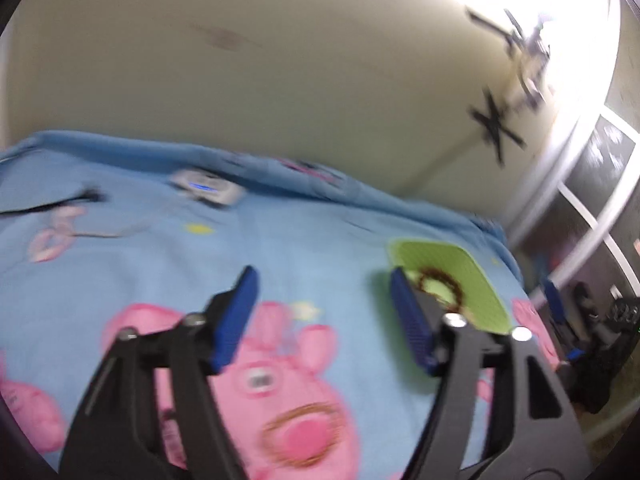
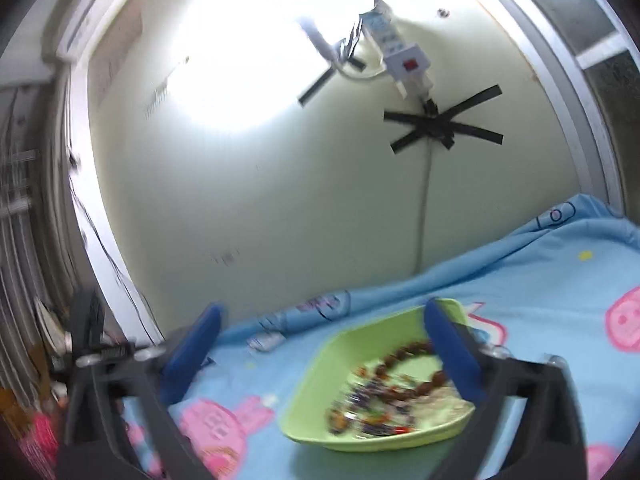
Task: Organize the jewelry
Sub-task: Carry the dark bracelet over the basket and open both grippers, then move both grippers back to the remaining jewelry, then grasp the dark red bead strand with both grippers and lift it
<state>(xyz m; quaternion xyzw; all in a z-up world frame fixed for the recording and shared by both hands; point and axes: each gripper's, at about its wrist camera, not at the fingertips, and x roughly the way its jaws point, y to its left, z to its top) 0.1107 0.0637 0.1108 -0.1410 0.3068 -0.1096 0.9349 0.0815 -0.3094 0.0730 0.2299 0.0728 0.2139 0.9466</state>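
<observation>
A green tray [image 2: 308, 428] lies on a blue bedsheet with pink pig prints. In it are a brown bead bracelet [image 2: 408, 350] and a blurred multicoloured bracelet [image 2: 372, 412]. My right gripper [image 2: 323, 306] is open wide just in front of the tray, its right pad over the tray's near corner, with nothing between the pads. In the left wrist view my left gripper [image 1: 323, 274] is open and empty above the sheet, left of the tray [image 1: 480, 280] and the brown bracelet [image 1: 454, 286]. A brownish ring [image 1: 276, 426], too blurred to identify, lies on a pig print below it.
A white device [image 1: 208, 190] and a black cable [image 1: 52, 204] lie on the sheet near the wall. A power strip [image 2: 394, 52] and a black tape cross [image 2: 440, 124] are on the wall. Beyond the bed's end stand a white frame and clutter.
</observation>
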